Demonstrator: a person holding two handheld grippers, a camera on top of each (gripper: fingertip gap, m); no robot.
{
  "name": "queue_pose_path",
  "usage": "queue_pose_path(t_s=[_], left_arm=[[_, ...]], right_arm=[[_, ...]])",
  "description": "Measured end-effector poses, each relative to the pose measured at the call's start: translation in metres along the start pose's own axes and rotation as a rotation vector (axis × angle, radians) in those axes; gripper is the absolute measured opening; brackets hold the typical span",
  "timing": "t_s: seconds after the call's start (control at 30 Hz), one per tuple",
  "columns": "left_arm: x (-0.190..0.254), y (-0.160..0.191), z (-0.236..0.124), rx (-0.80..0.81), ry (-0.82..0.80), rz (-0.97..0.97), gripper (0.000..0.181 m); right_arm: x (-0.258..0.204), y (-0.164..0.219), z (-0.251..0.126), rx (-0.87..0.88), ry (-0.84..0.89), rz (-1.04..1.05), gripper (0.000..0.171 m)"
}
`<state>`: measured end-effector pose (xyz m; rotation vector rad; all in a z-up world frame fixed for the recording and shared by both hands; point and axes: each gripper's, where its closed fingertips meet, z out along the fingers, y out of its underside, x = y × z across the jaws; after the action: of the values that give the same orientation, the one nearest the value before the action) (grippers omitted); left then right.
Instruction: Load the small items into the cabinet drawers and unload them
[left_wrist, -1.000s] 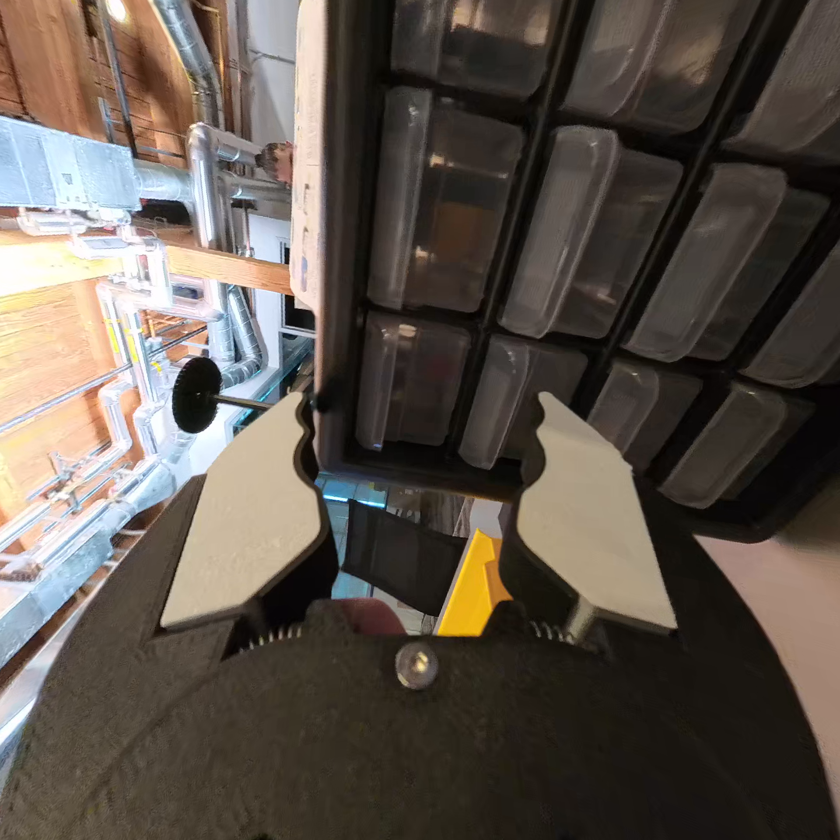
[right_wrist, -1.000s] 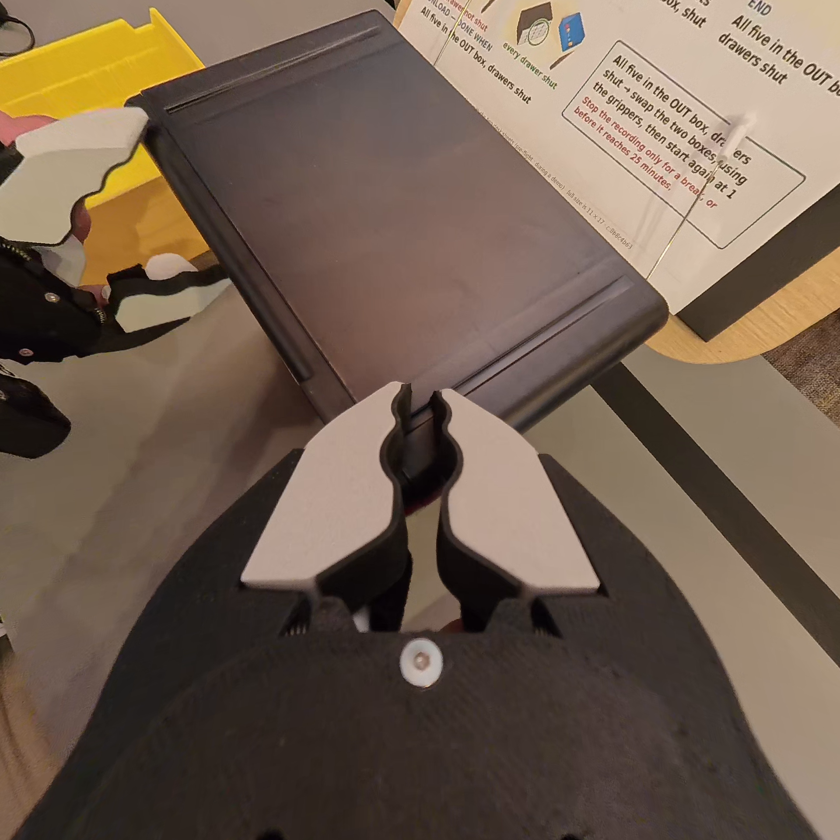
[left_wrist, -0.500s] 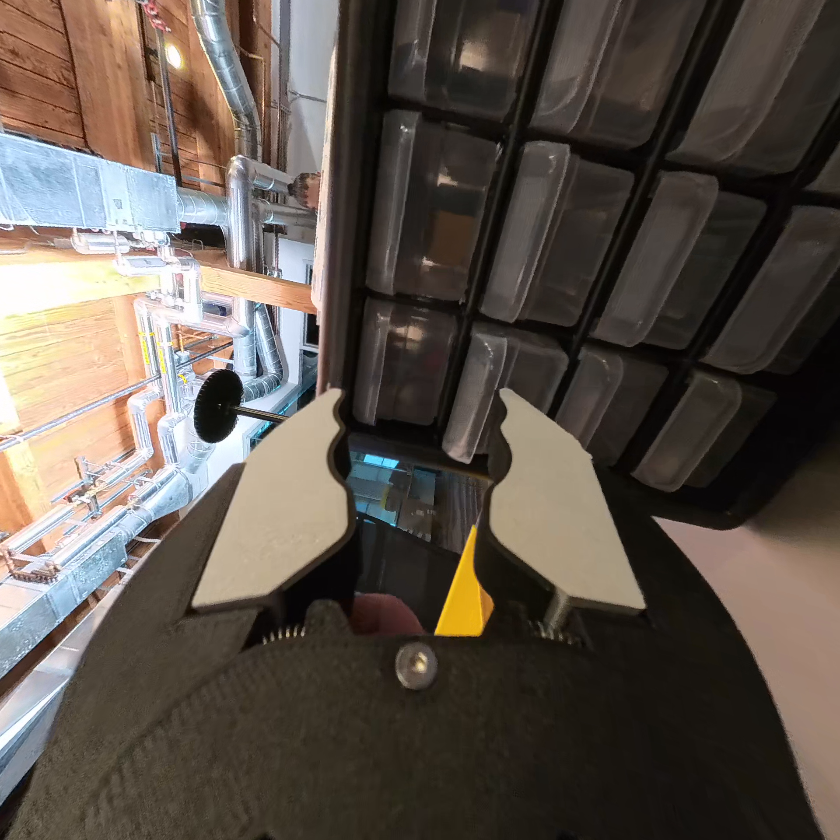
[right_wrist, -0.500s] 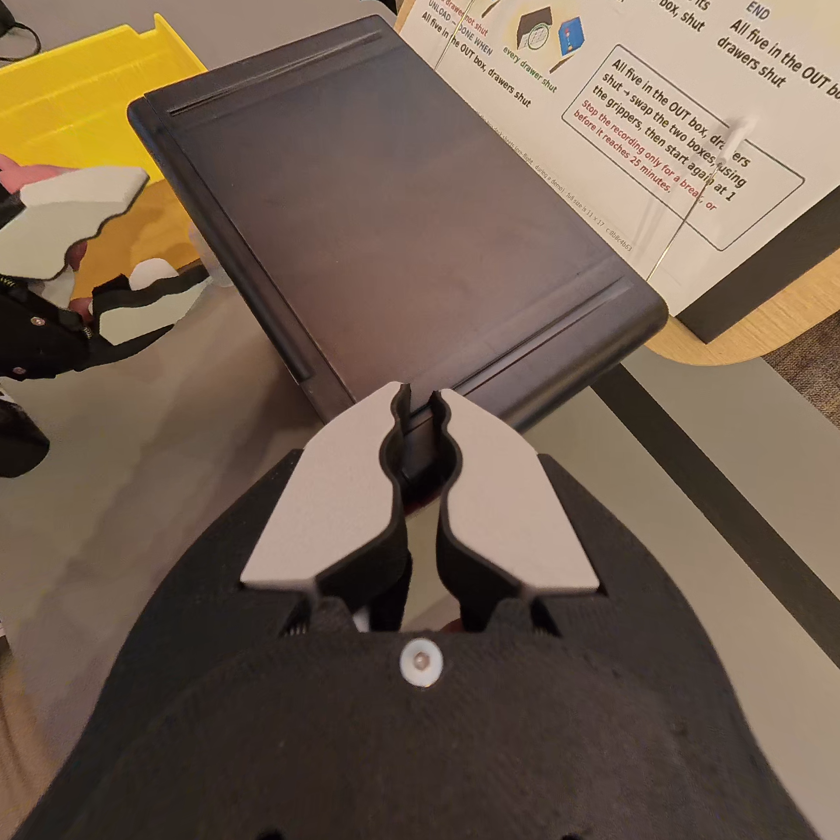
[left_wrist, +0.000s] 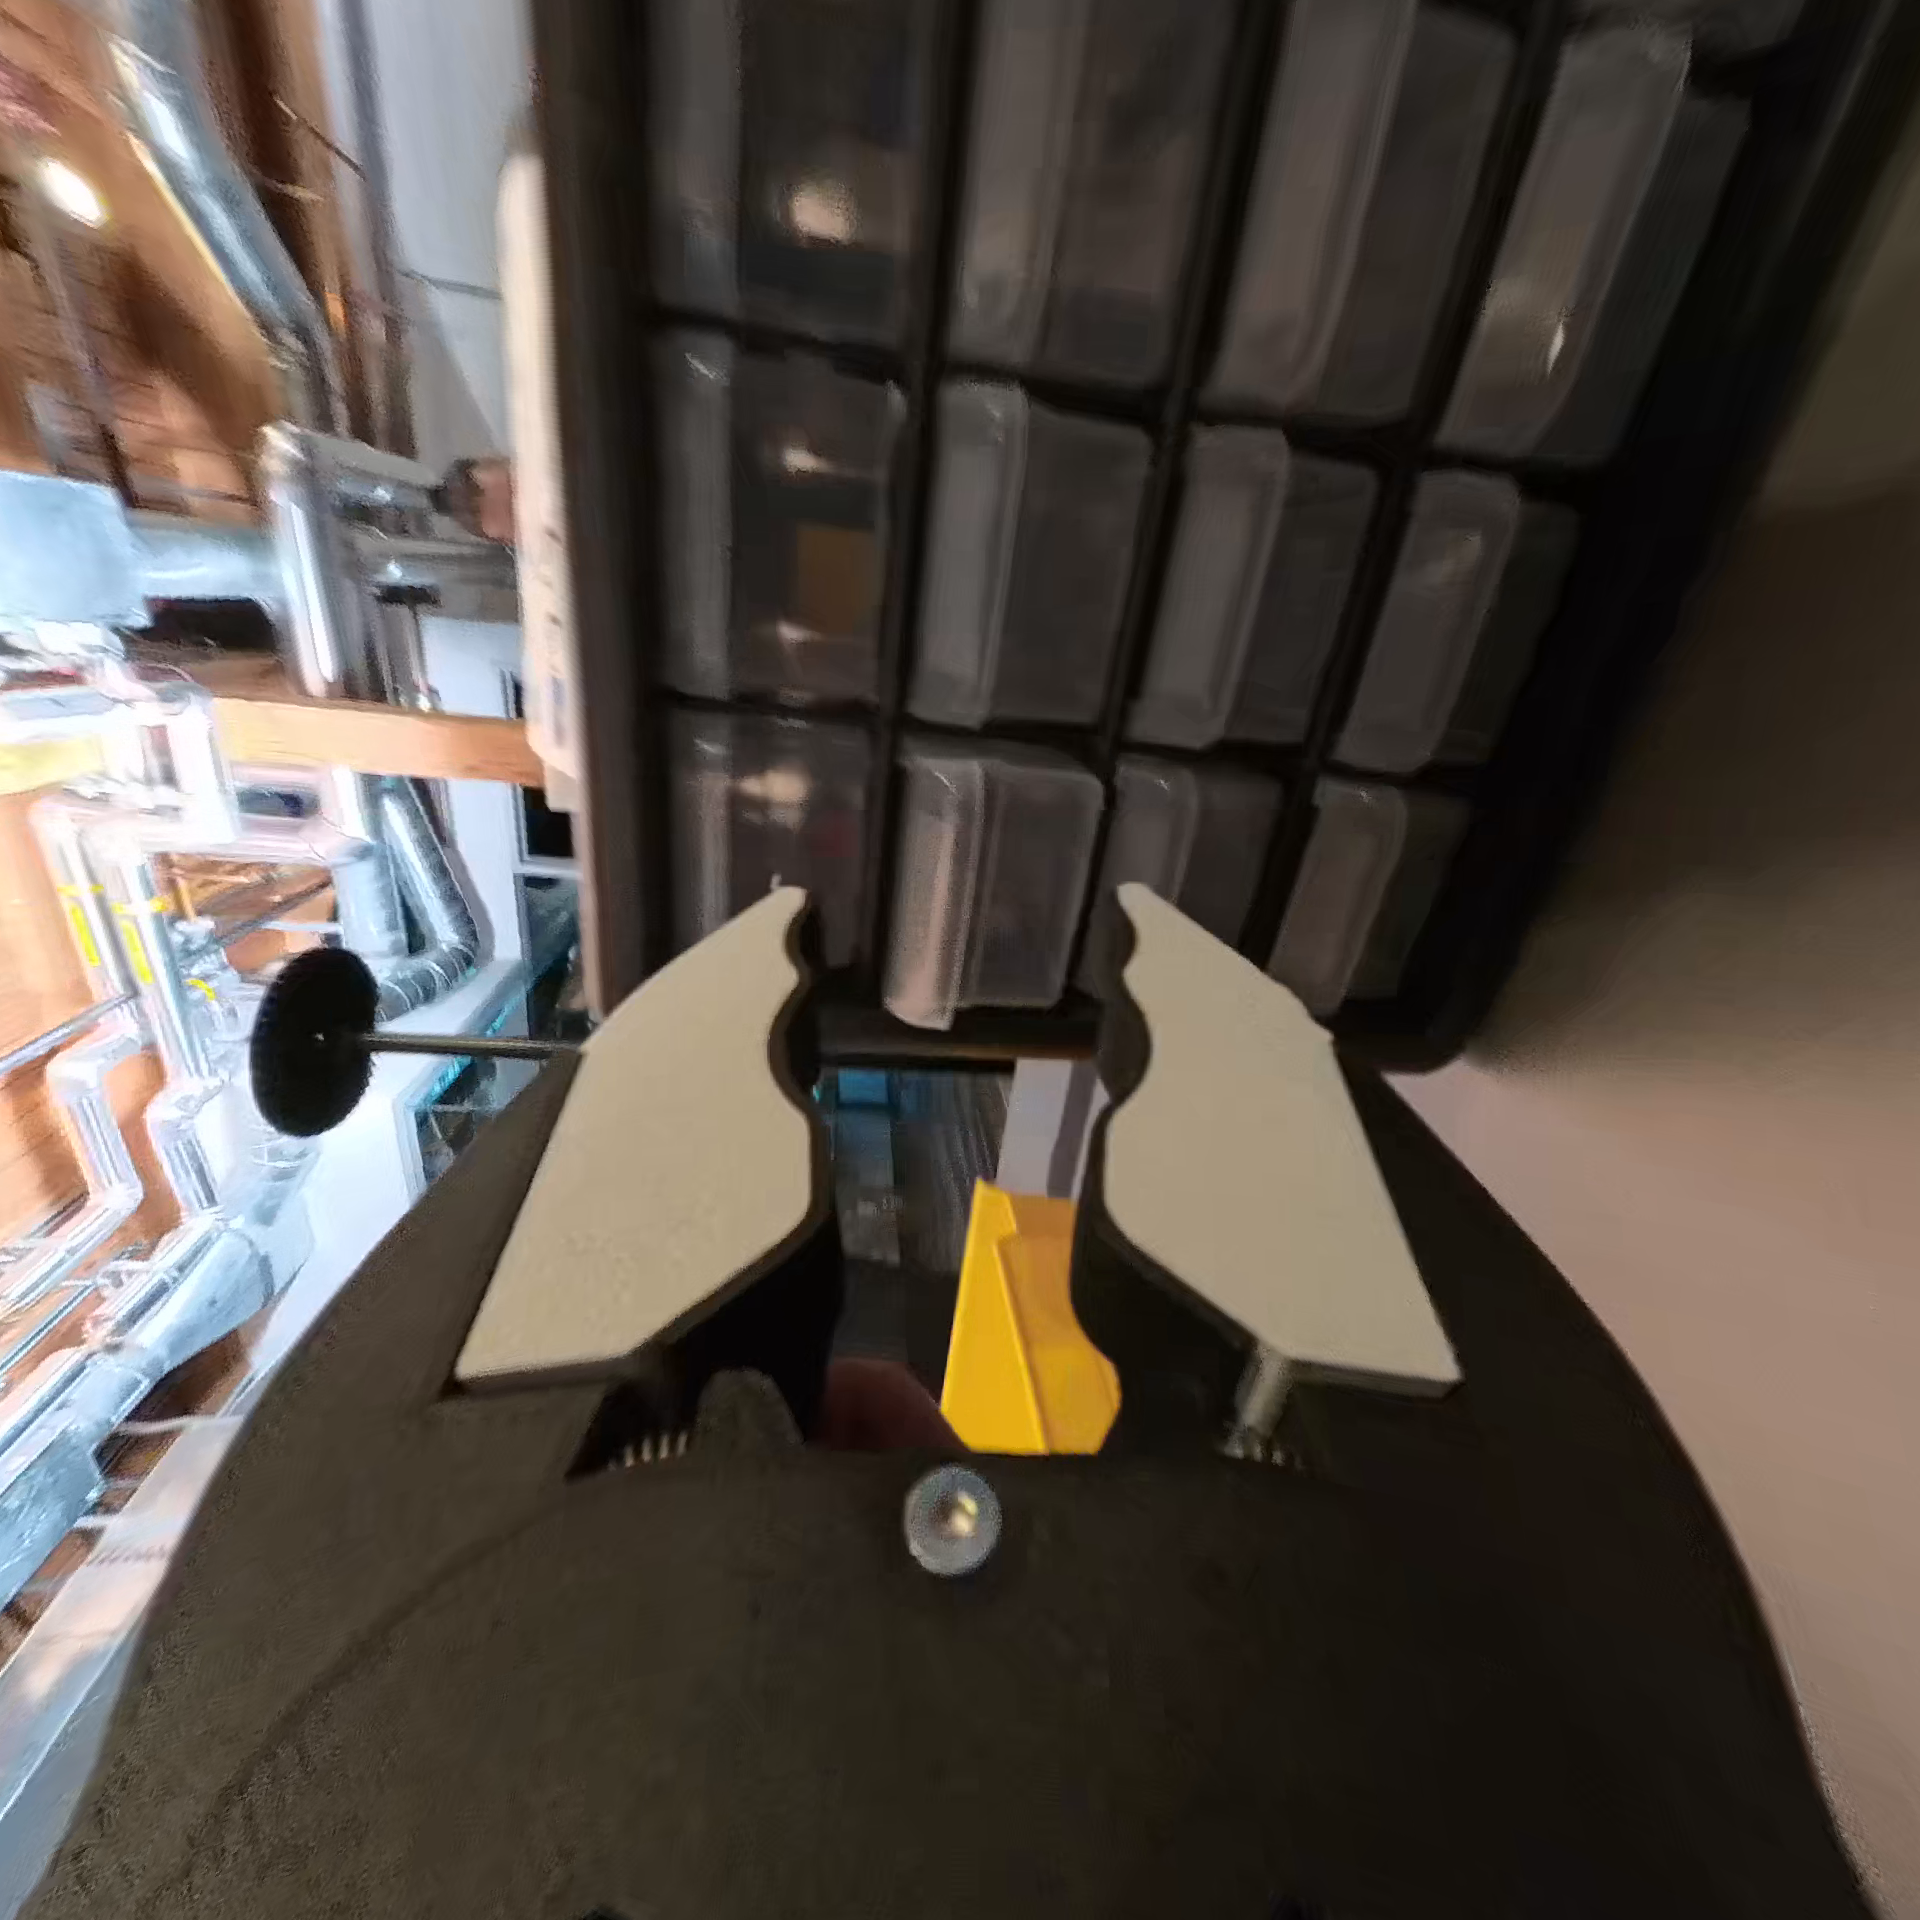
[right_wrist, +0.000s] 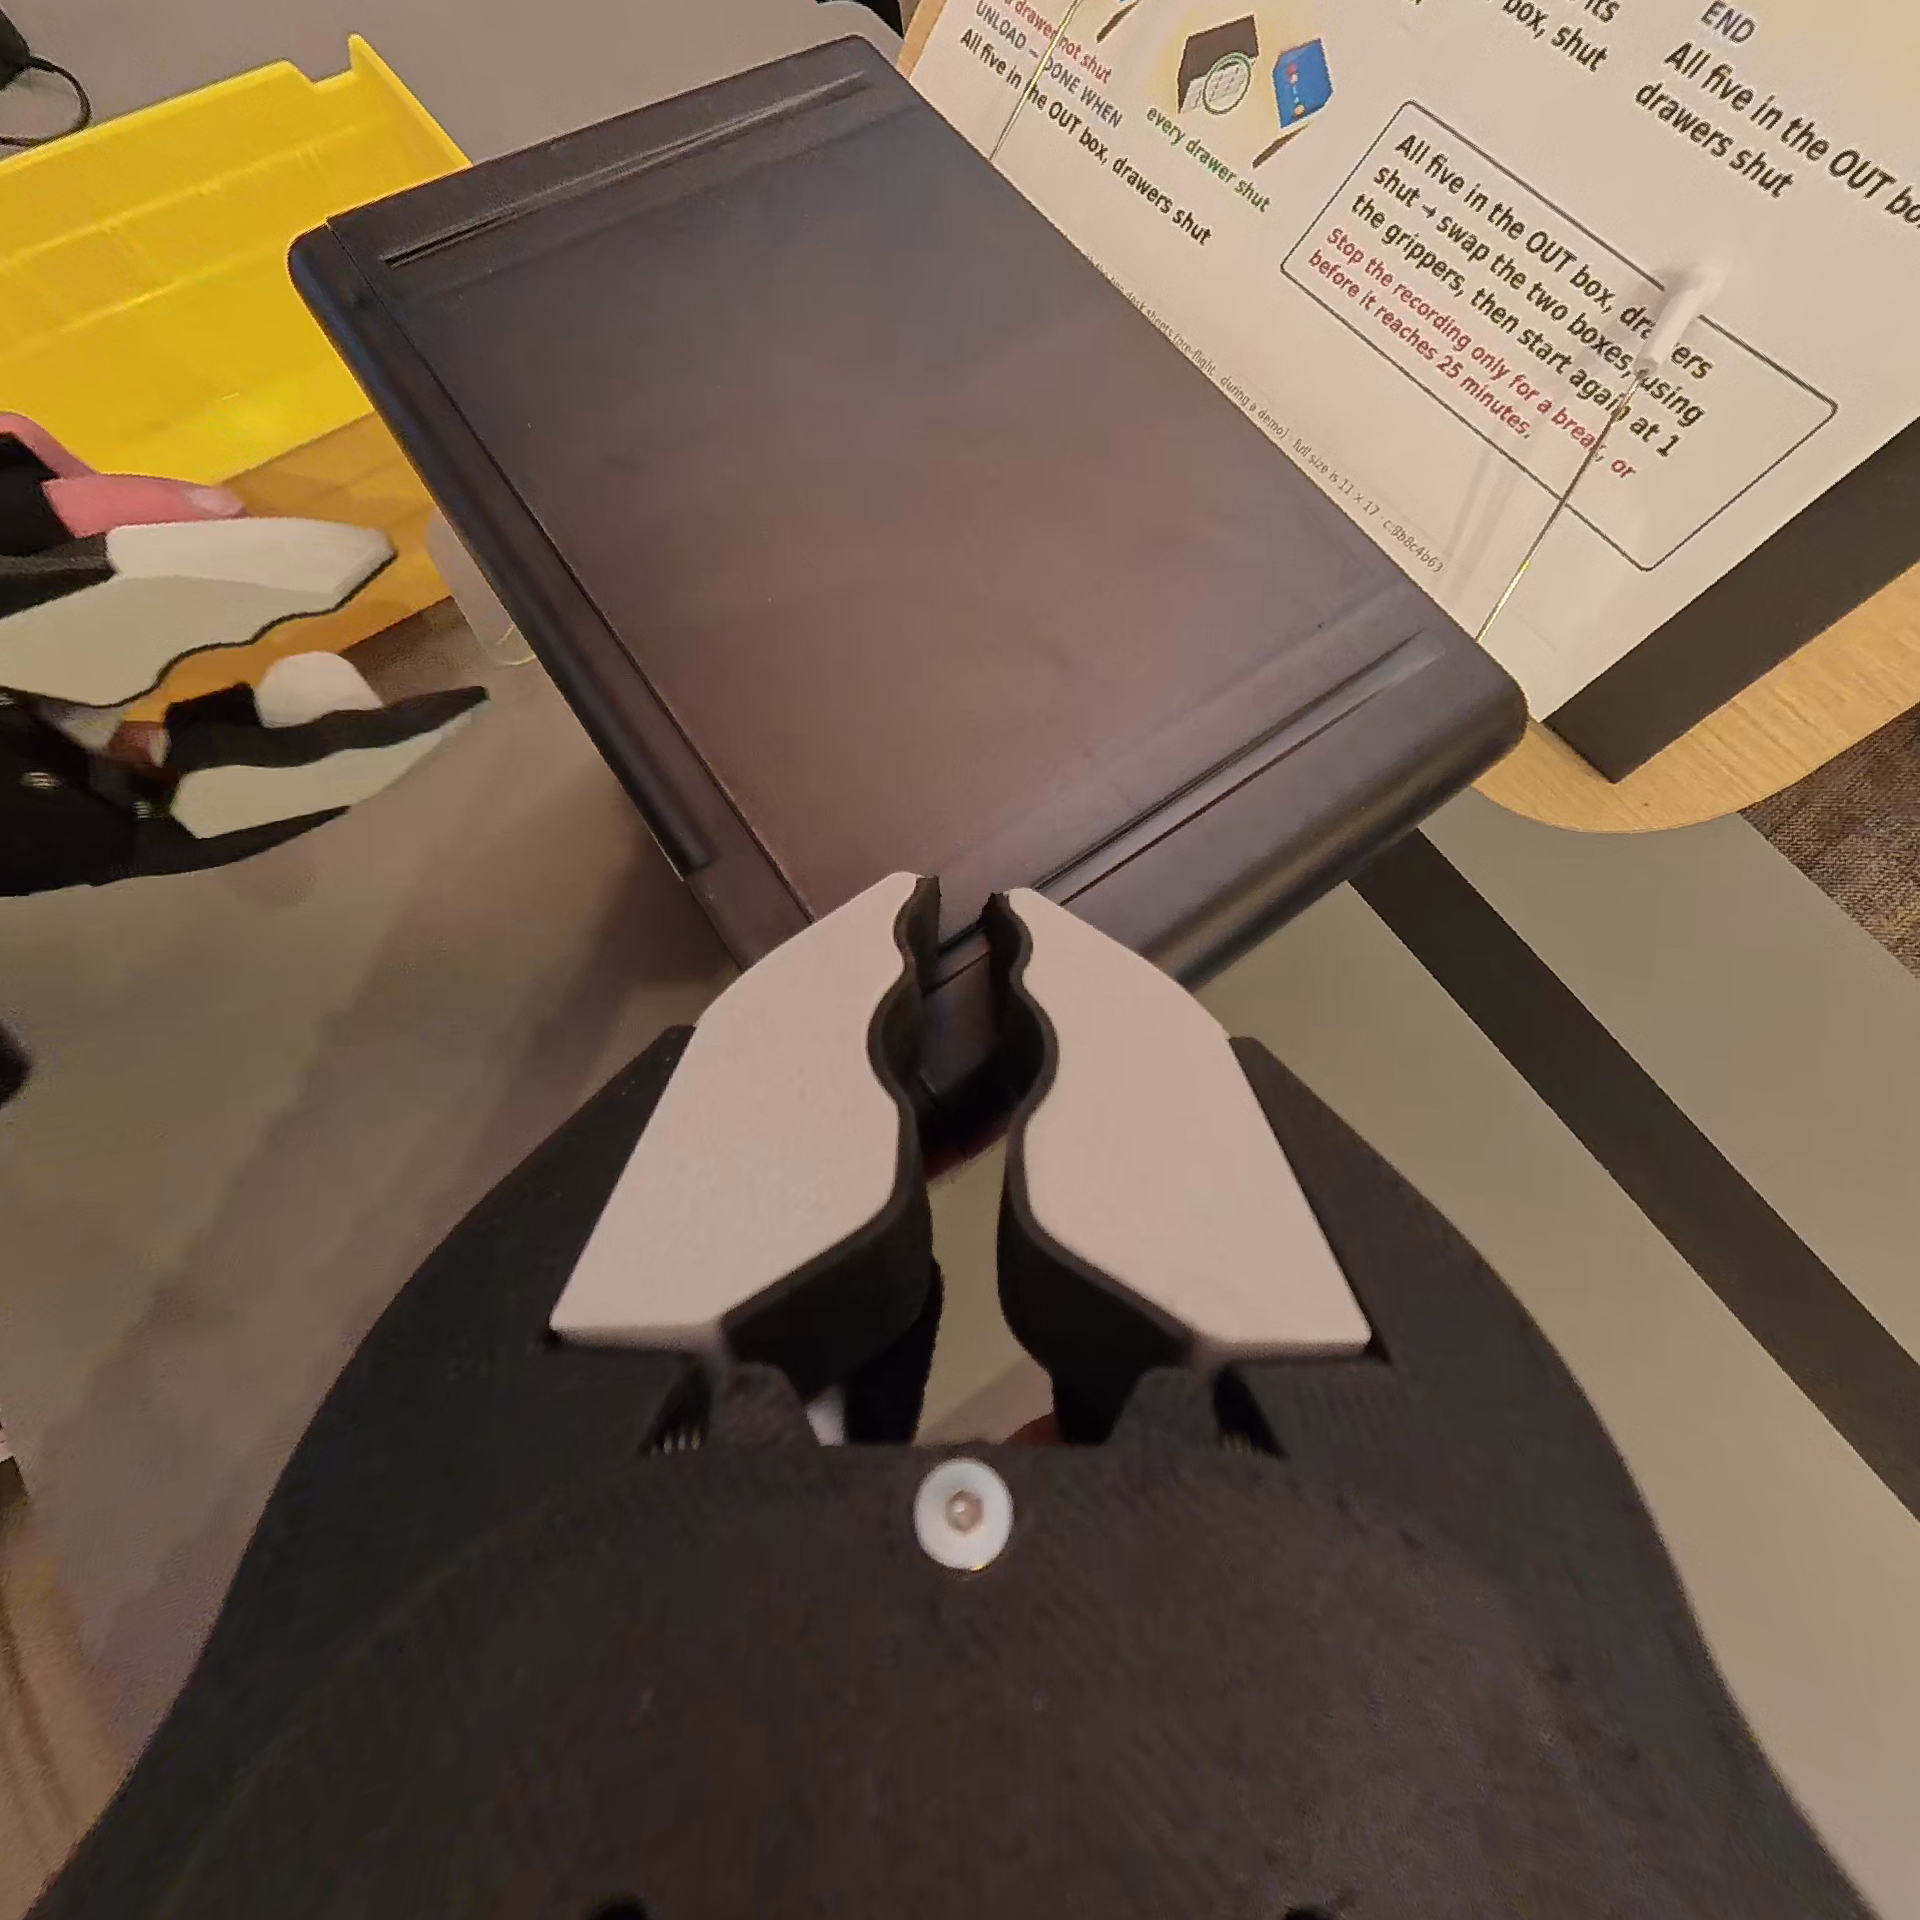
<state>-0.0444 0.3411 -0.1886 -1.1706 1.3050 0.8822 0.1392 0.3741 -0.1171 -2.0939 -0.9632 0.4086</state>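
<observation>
The black cabinet (left_wrist: 613, 623) fills the left wrist view, its grid of clear drawers facing me, all looking shut. My left gripper (left_wrist: 961, 925) is open, its fingertips on either side of a clear drawer (left_wrist: 987, 883) in the cabinet's edge row. I cannot tell whether they touch it. In the right wrist view I see the cabinet's flat black top (right_wrist: 883, 468). My right gripper (right_wrist: 956, 914) is shut on the cabinet's near corner edge. The left gripper (right_wrist: 431, 634) shows at the left, open beside the cabinet's front. No small items are in view.
A yellow bin (right_wrist: 156, 260) sits behind the left gripper and also shows between the left fingers (left_wrist: 1023, 1340). A white instruction sheet (right_wrist: 1455, 260) stands propped behind the cabinet on a wooden table edge (right_wrist: 1662, 790). A black toothed wheel on a thin rod (left_wrist: 317, 1039) sticks out beside the left finger.
My left gripper has shifted along the cabinet's edge row and closer in, so its fingertips now flank one drawer. The right gripper has stayed shut on the cabinet corner.
</observation>
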Motion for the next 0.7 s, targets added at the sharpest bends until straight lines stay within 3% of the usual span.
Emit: queue_pose_path(t_s=[0.03, 0.2, 0.33, 0.7], left_arm=[[0.004, 0.006, 0.004, -0.028, 0.011, 0.011, 0.052], [0.005, 0.013, 0.015, -0.059, 0.014, 0.022, 0.036], [-0.008, 0.011, 0.019, -0.061, -0.029, 0.021, 0.012], [-0.006, 0.01, -0.001, -0.042, -0.054, 0.034, 0.01]], right_arm=[[0.0, 0.0, 0.0, 0.001, 0.0, 0.001, 0.008], [0.0, 0.0, 0.0, -0.003, 0.002, 0.001, 0.009], [0.0, 0.0, 0.0, -0.004, 0.0, 0.001, 0.009], [0.0, 0.0, 0.0, -0.002, -0.002, -0.001, 0.009]])
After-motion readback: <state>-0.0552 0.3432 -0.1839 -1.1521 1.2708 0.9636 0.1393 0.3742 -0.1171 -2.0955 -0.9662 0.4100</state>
